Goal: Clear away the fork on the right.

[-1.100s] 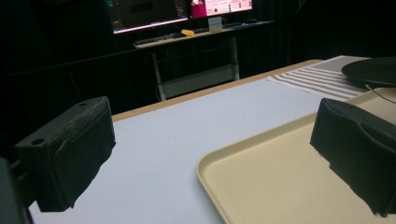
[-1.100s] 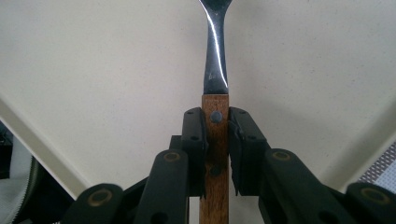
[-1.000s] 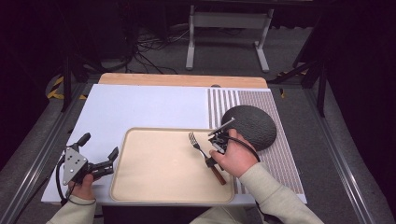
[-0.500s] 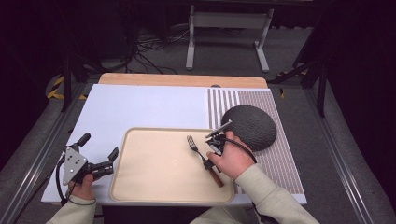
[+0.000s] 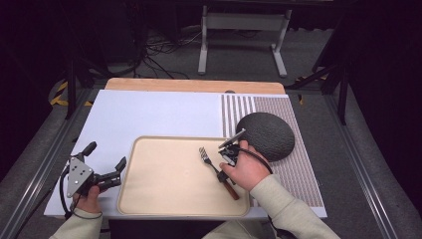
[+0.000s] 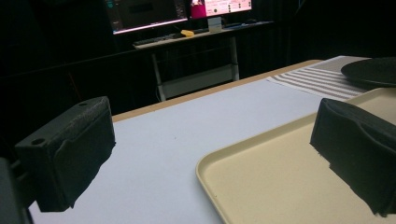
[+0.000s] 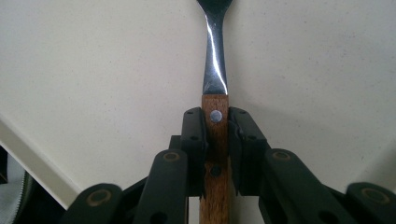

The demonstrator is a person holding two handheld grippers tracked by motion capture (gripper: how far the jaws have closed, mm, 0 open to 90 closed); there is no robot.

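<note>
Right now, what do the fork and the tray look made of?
Fork: shiny metal neck with a bright glare streak, and a brown wooden handle with grain and a rivet. Tray: beige, matte, faintly speckled with a moulded rim, probably plastic, though the look leaves that open.

Fork (image 5: pixel 215 167), wooden handle, steel tines, flat on tray (image 5: pixel 164 199), diag.
</note>
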